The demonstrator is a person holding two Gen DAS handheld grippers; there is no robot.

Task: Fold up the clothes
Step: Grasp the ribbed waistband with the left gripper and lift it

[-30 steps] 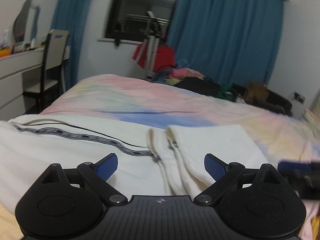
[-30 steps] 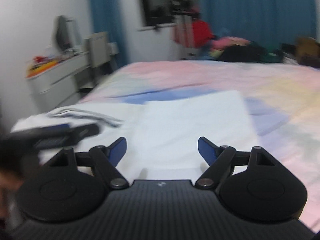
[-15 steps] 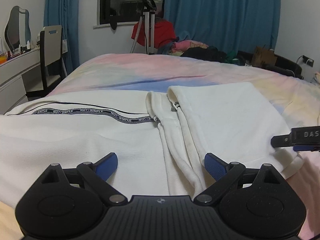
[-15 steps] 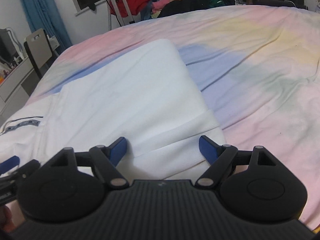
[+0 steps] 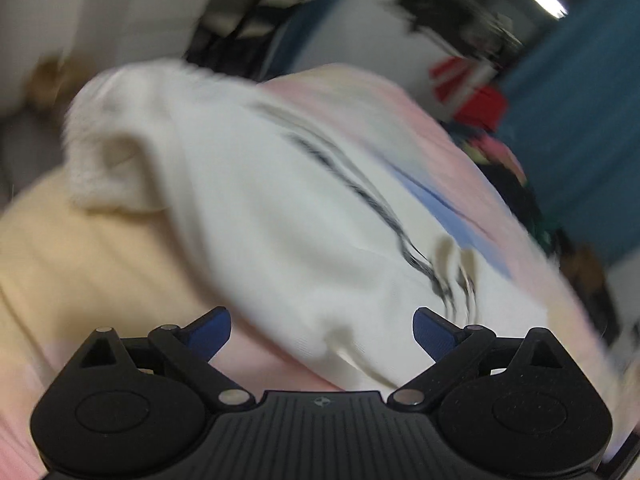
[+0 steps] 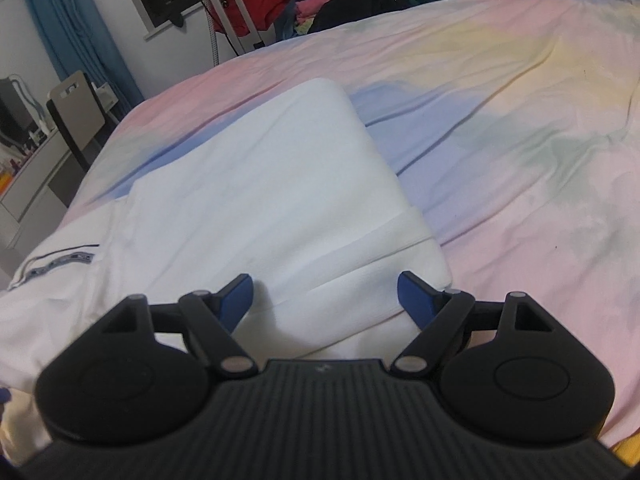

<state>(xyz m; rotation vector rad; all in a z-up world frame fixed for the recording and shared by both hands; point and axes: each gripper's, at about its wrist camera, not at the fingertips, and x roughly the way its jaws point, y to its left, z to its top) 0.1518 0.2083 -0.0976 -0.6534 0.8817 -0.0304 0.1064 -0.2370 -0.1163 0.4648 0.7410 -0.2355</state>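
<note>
White trousers [image 6: 248, 184] with a black lettered band lie spread on the pastel bedsheet [image 6: 520, 128]. In the right wrist view one leg lies folded, its hem near me. My right gripper [image 6: 325, 295] is open and empty, just above that hem. The left wrist view is blurred and tilted: the white trousers [image 5: 280, 208] and their band run diagonally across it. My left gripper [image 5: 322, 330] is open and empty over the near edge of the cloth.
A pile of coloured clothes [image 6: 360, 4] and a tripod stand [image 6: 224, 12] are beyond the far side of the bed. A chair [image 6: 76, 112] and white dresser [image 6: 28, 176] stand at the left. Blue curtains [image 5: 580, 120] hang behind.
My left gripper has swung sharply left and tilted, blurring its view. My right gripper has moved slightly closer to the folded hem. Both stay open.
</note>
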